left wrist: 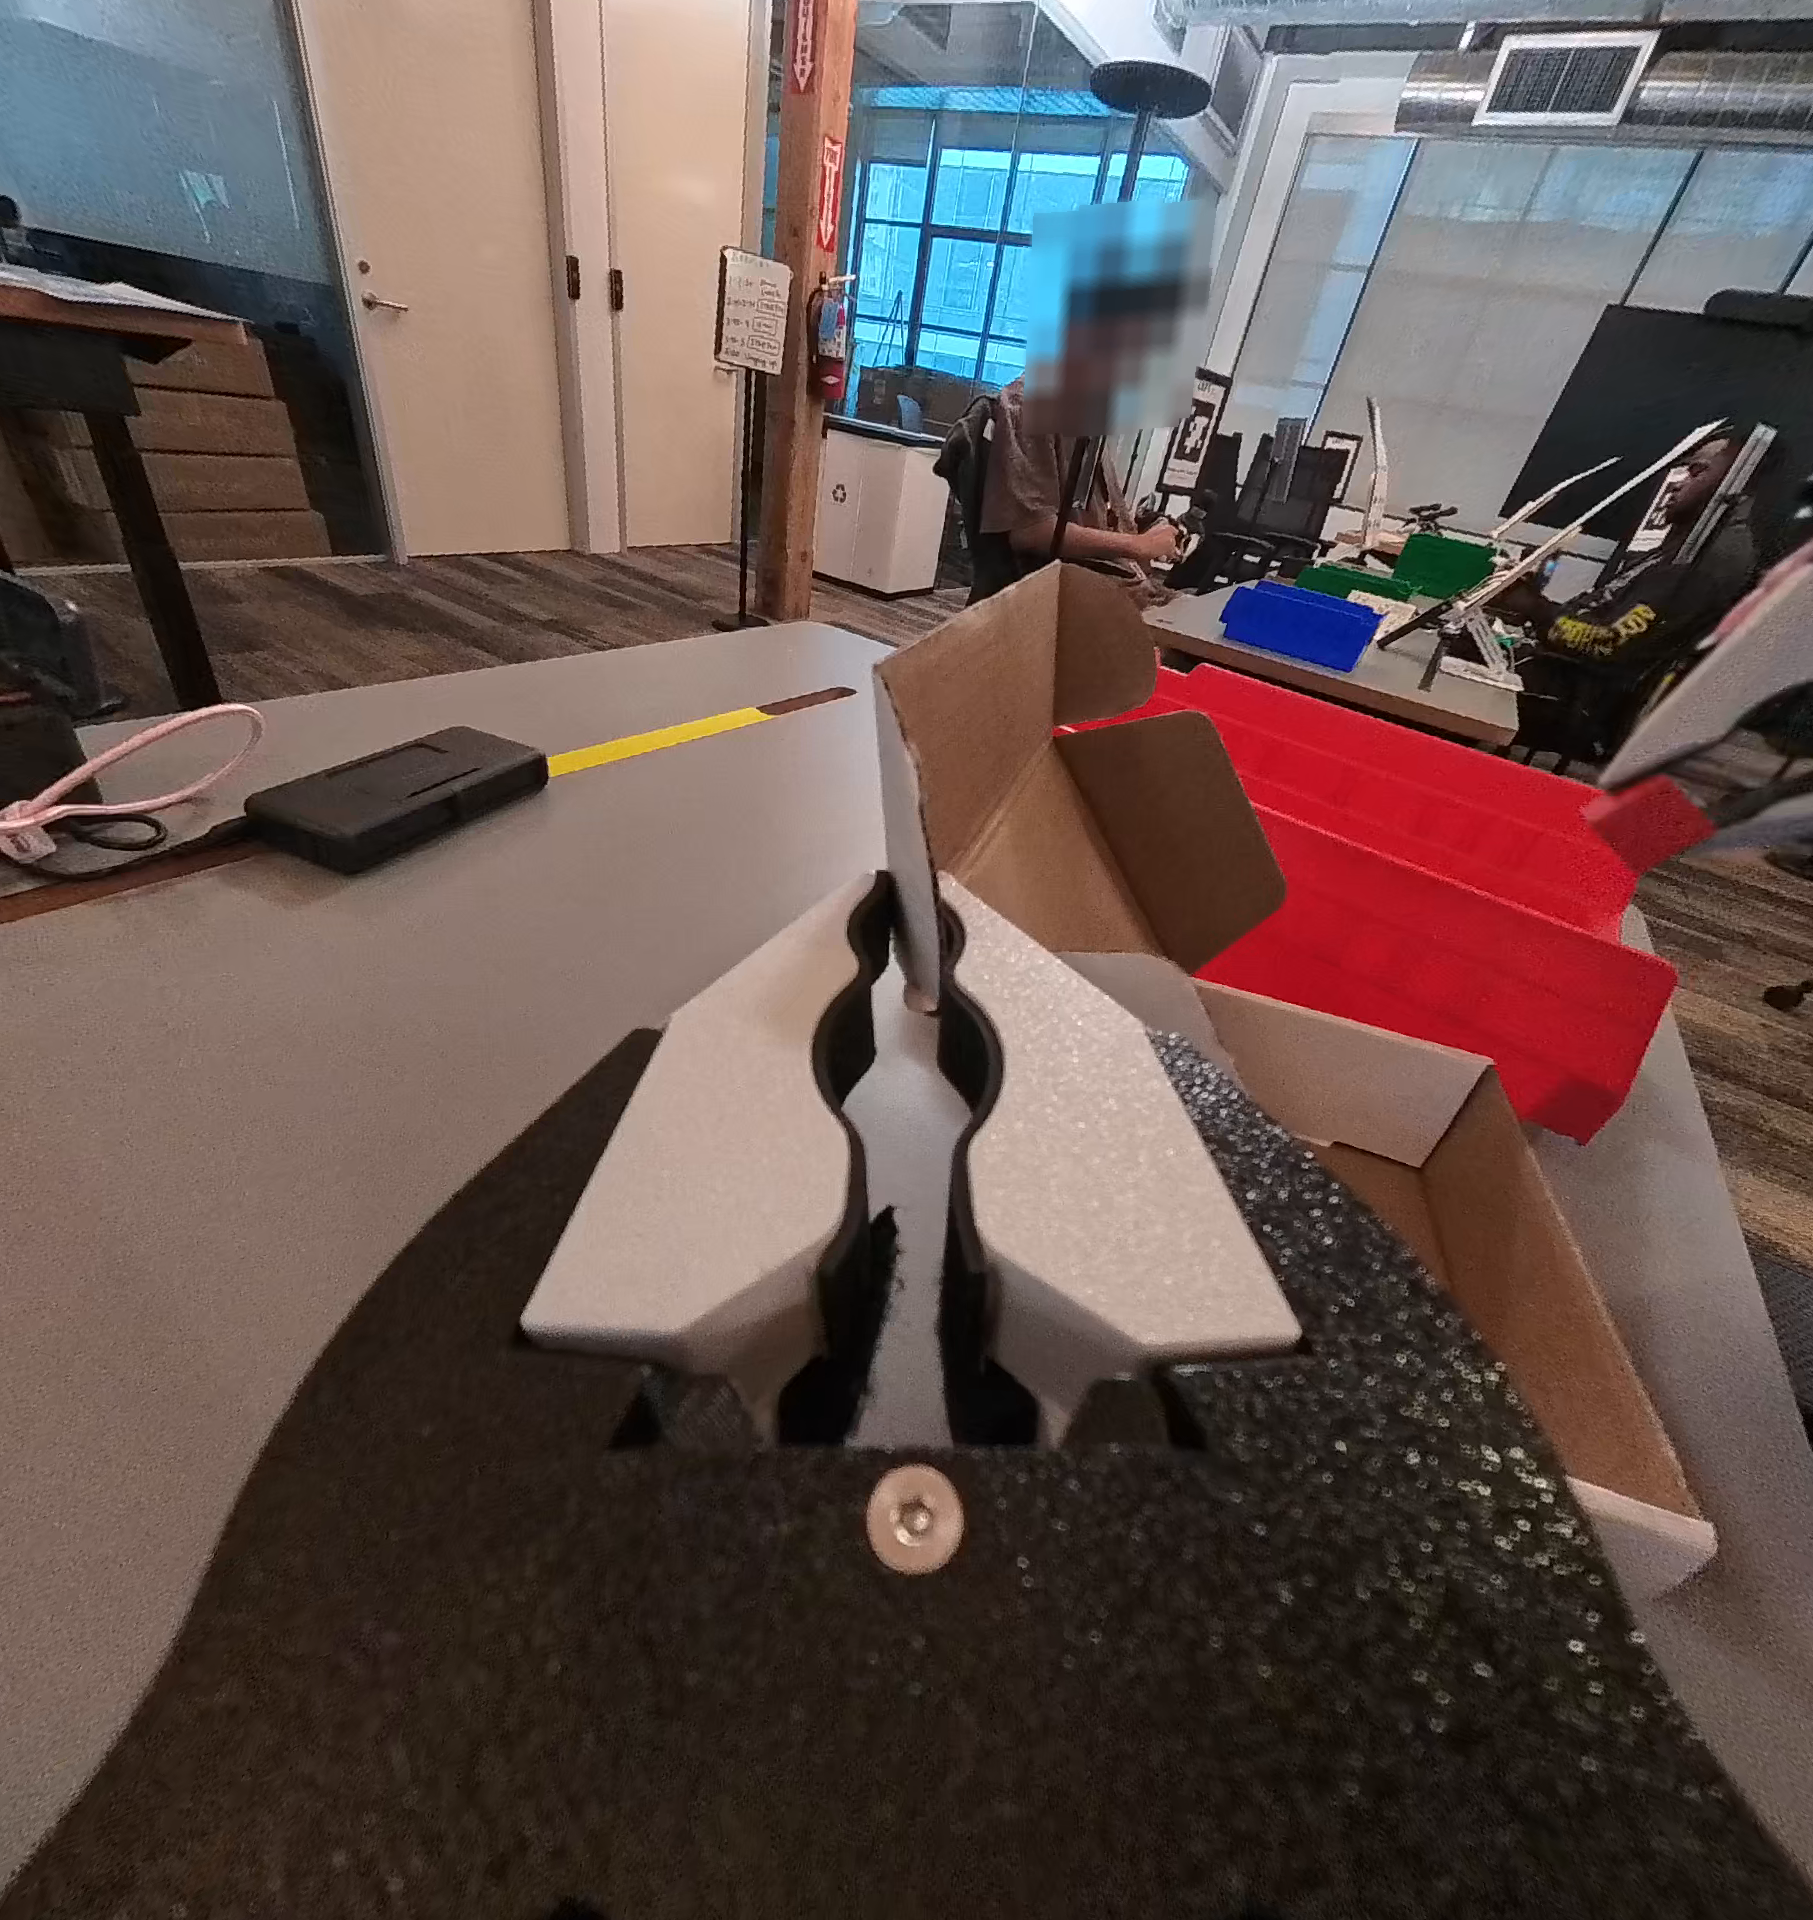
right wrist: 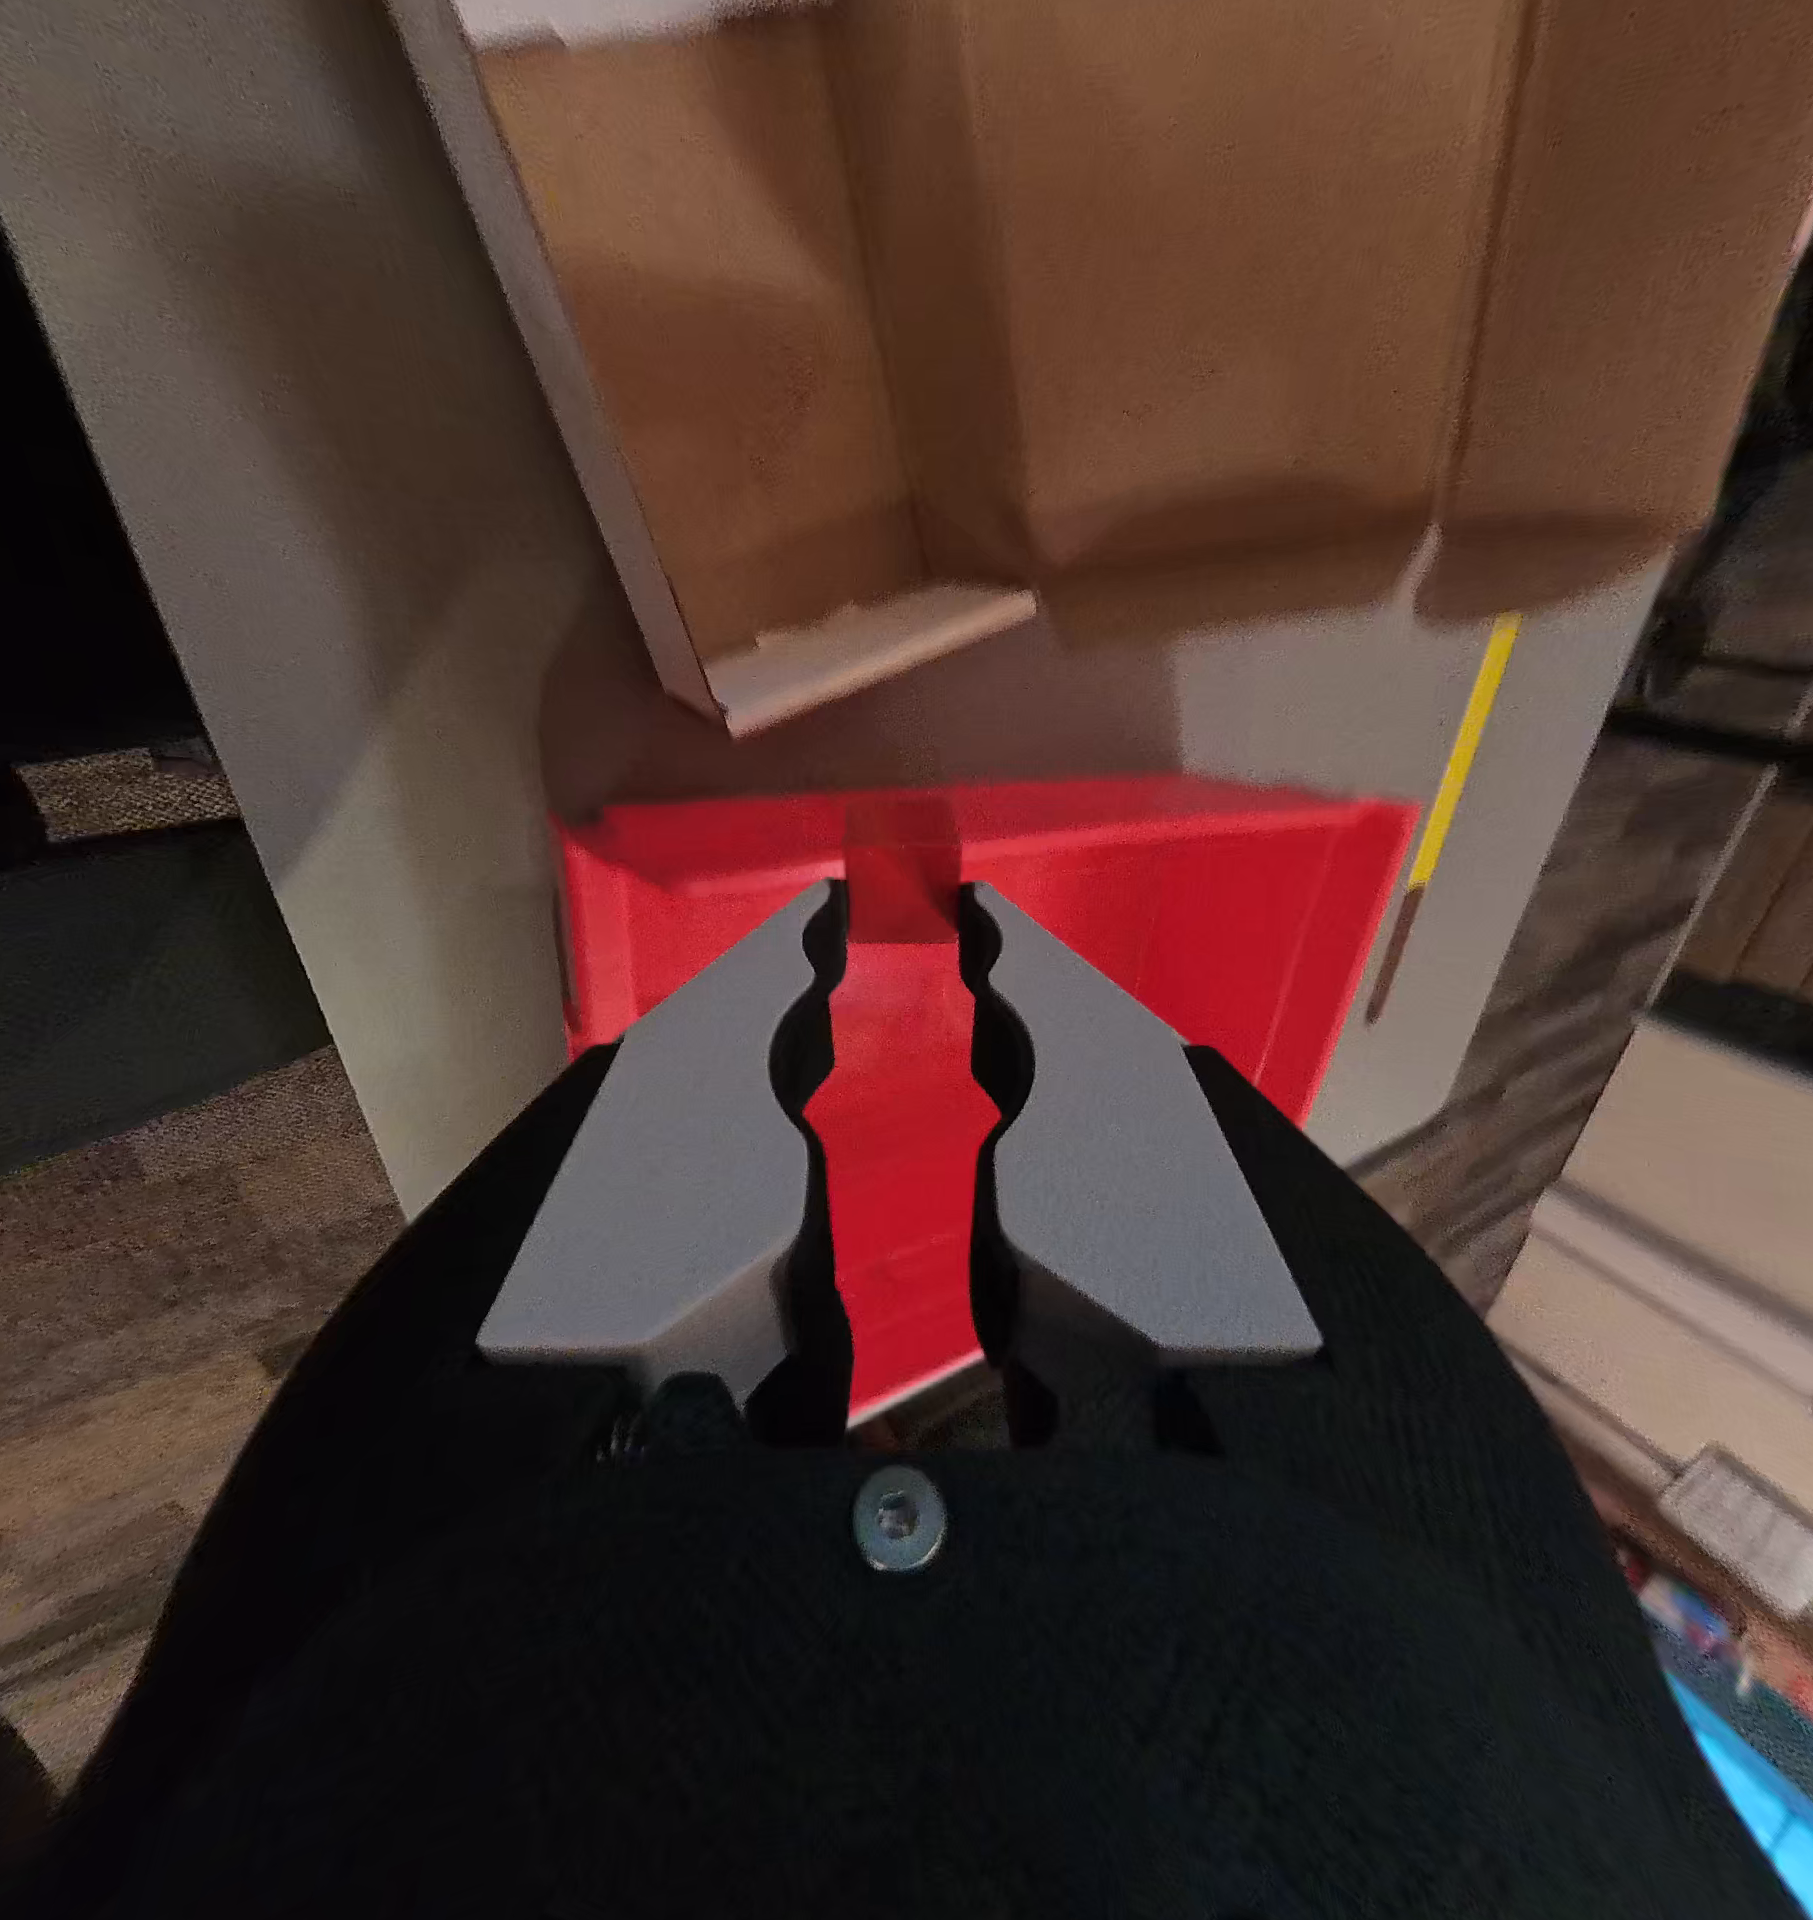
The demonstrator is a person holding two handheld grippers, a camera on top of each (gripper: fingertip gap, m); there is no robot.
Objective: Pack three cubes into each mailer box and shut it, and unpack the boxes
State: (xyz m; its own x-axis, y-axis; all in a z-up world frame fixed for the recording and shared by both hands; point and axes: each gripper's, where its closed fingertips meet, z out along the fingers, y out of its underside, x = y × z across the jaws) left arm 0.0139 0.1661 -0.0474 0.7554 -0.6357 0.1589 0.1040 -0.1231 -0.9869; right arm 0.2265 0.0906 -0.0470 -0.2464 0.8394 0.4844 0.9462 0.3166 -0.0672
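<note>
My left gripper (left wrist: 917, 935) was pinching the white edge of the lid (left wrist: 995, 727) of the mailer box (left wrist: 1484, 1247), both pads pressed on the cardboard, so the lid stood upright at 12 o'clock from the fingertips. The open box body lay at 3 o'clock from that gripper on the grey table (left wrist: 362, 1039), its brown inside facing up; I could not see whether any cubes lay in it. A side flap (left wrist: 1172, 831) hung from the lid toward 2 o'clock.

My right gripper (right wrist: 902, 904) was clamped on a red cube (right wrist: 900, 883), the pads tight on its two sides at the very tips. It hung over the red bin (right wrist: 1245, 935), which sat at 6 o'clock from the box in the right wrist view. In the left wrist view the bin (left wrist: 1401, 883) lay beyond the box at 2 o'clock, with the right gripper and cube (left wrist: 1650, 821) above its far end.

A black case (left wrist: 393, 795) and a yellow tape strip (left wrist: 653, 743) lay at 10 o'clock on the table.
</note>
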